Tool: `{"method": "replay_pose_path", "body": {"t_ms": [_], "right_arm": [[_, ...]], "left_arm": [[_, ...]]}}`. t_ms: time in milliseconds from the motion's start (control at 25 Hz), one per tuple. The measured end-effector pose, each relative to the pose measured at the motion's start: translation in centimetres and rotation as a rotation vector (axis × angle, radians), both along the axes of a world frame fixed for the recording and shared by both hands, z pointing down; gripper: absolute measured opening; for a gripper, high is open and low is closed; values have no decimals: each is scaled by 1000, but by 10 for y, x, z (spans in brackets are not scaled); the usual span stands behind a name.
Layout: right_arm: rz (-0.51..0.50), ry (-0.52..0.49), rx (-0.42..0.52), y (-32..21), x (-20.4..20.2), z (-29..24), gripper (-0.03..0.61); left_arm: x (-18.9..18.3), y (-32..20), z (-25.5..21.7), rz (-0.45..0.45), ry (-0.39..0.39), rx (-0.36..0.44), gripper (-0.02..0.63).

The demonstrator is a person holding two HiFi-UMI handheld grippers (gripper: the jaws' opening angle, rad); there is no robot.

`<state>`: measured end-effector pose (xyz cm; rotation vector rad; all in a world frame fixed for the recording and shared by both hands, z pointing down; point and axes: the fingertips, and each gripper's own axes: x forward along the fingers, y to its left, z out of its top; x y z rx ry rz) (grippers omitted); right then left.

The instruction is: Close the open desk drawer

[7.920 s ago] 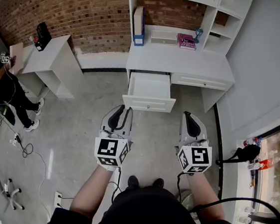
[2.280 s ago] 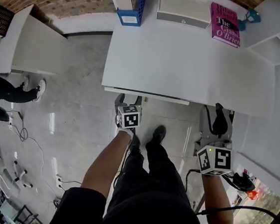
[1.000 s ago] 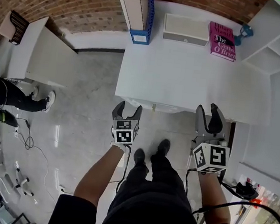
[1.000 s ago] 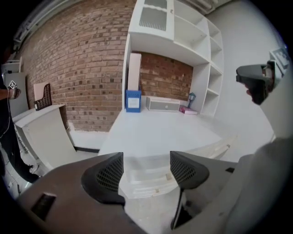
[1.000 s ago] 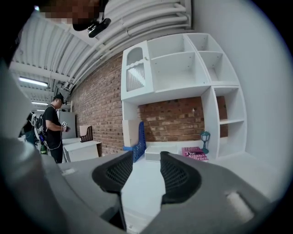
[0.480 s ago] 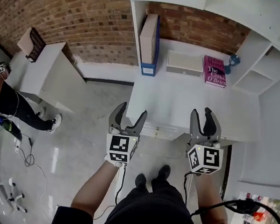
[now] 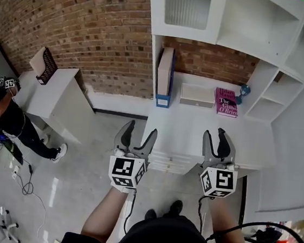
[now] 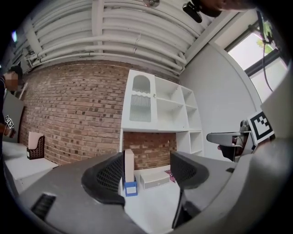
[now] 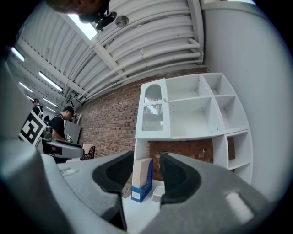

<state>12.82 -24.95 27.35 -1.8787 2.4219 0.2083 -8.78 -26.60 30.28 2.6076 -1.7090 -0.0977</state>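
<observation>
The white desk (image 7: 215,139) stands against the brick wall. Its drawer front (image 7: 172,163) lies flush under the desk's front edge, between my two grippers. In the head view my left gripper (image 7: 141,128) hangs open at the desk's left front corner, holding nothing. My right gripper (image 7: 215,132) hovers over the desktop's front edge, jaws apart and empty. Both point level toward the hutch. The left gripper (image 8: 146,171) in its own view frames the desktop and a blue file holder (image 8: 130,176). The right gripper (image 9: 146,171) frames the same holder (image 9: 141,183).
On the desktop stand a blue file holder (image 7: 165,79), a white box (image 7: 197,95), a pink book (image 7: 226,102) and a small blue ornament (image 7: 245,91). A white hutch (image 7: 228,23) rises above. A side table (image 7: 61,108) and a person (image 7: 0,112) are at the left.
The drawer, open in the oldest frame, is shut now. Over the last second both grippers rose from below the desk edge to desktop height, and the head view tilted up toward the hutch.
</observation>
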Motion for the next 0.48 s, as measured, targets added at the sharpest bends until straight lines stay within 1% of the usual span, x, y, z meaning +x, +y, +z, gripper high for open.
{"method": "replay_pose_path", "body": {"t_ms": [80, 280, 480], "right_arm": [[-2, 12, 19, 9, -5, -9, 182], [-7, 51, 65, 32, -20, -24, 172], [-4, 60, 58, 44, -26, -22, 172]], "left_arm": [[-8, 7, -7, -8, 7, 6, 314], [-23, 22, -23, -20, -9, 55, 313], [-27, 31, -20, -5, 3, 48, 313]]}}
